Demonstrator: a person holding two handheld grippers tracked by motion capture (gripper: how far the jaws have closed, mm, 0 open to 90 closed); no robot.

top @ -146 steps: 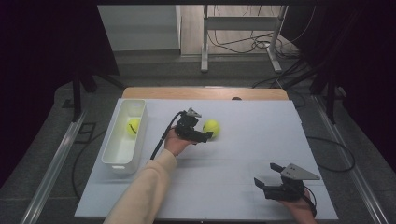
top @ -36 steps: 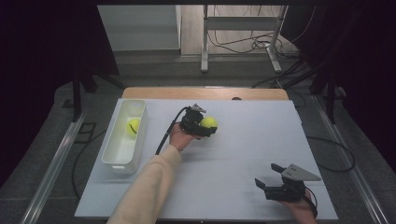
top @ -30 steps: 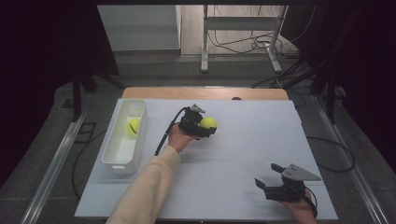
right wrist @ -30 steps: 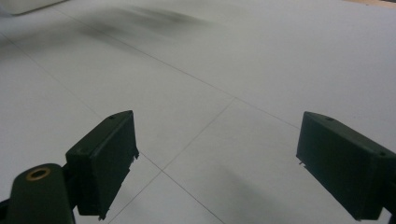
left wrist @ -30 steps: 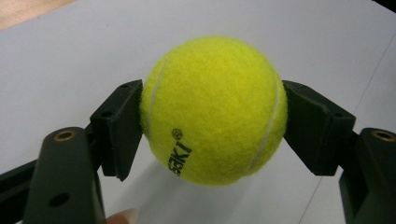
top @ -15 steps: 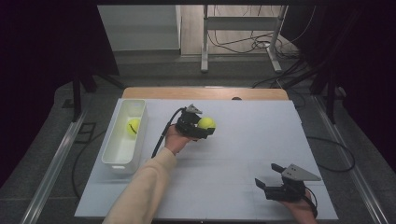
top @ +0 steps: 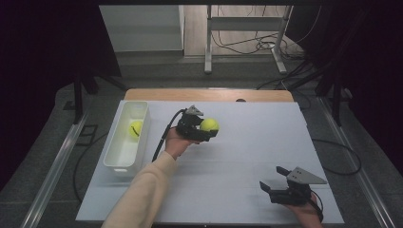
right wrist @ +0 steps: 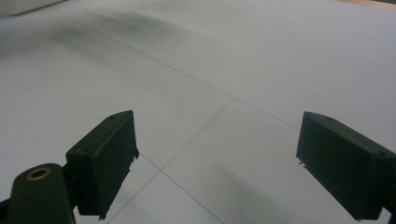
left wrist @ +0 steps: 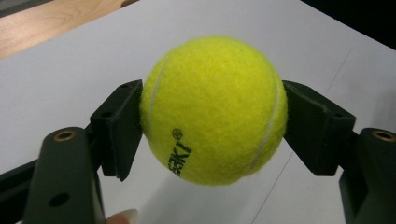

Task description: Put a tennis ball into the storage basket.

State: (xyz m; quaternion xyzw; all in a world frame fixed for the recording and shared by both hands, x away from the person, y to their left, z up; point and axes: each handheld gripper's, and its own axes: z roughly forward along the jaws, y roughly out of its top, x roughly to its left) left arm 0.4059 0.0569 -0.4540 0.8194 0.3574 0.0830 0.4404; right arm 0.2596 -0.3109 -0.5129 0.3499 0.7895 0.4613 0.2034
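A yellow tennis ball [top: 209, 125] [left wrist: 213, 109] is held above the white table, my left gripper [top: 205, 129] [left wrist: 212, 116] shut on it with both black pads pressed into its sides. A second yellow ball [top: 136, 128] lies inside the white bin [top: 119, 159] at the table's left. At the front right, my right gripper [top: 269, 189] [right wrist: 217, 165] rests low over the bare table sheet, jaws wide open with nothing between them.
A wooden strip [top: 204, 94] runs along the table's far edge. The left gripper's black cable [top: 164, 137] trails down past the bin. A metal stand [top: 244, 35] and floor cables lie beyond the table. The white sheet [top: 247, 142] lies between the two grippers.
My left gripper has lifted the ball a little and drifted slightly left, toward the bin. The right gripper has stayed put.
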